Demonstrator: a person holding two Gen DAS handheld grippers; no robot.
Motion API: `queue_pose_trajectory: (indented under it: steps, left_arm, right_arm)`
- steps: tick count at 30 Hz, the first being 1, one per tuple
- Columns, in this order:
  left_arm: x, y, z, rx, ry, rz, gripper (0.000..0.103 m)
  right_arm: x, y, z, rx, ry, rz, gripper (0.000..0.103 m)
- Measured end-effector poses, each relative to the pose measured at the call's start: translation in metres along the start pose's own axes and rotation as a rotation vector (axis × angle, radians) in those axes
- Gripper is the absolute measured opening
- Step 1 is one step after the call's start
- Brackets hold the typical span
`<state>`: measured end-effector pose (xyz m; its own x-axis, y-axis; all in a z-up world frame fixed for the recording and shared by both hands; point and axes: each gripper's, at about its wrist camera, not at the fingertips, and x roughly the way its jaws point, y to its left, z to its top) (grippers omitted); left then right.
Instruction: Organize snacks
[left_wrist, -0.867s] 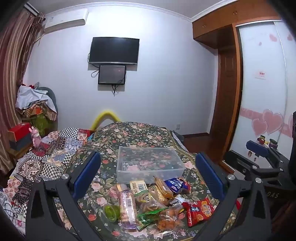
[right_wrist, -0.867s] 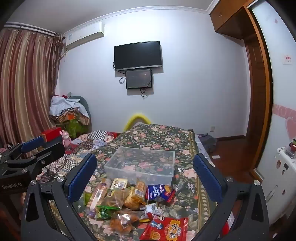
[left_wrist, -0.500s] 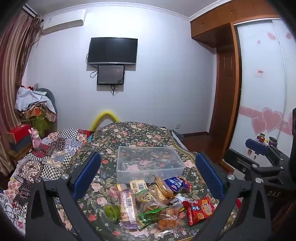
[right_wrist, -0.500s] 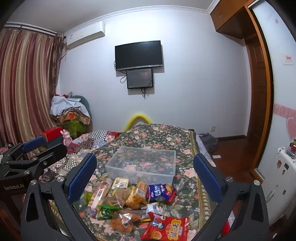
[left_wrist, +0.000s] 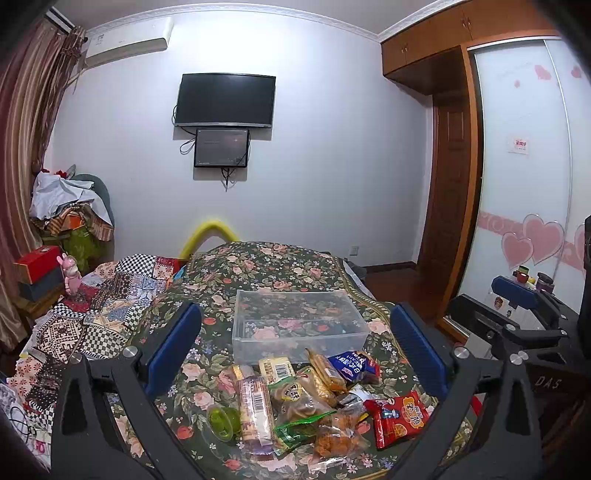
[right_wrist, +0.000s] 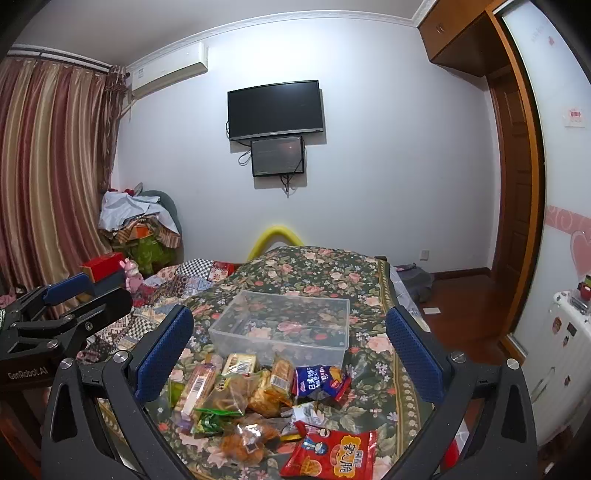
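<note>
An empty clear plastic bin stands on the flowered tablecloth. In front of it lies a pile of snacks: a red chip bag, a blue packet, a long wrapped bar, a green jelly cup and several clear bags of pastries. My left gripper is open and empty above the pile. My right gripper is open and empty above the pile, further right.
The table carries a floral cloth, with a patchwork-covered surface to its left. A white cabinet stands at the right. A TV hangs on the far wall.
Both views shift only slightly; the grippers stay open and the snacks and bin have not moved.
</note>
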<state>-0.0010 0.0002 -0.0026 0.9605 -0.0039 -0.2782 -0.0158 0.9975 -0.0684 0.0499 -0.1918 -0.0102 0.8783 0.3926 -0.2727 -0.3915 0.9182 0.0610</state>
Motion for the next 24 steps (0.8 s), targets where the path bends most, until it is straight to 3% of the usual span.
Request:
queue_pose_trajectory:
  steps: [24]
  left_arm:
    - [0.0006,0.0028,-0.0012,0.004,0.000,0.005,0.103]
  right_arm:
    - [0.0001,-0.0015,0.0015,0.002,-0.003,-0.003,0.103]
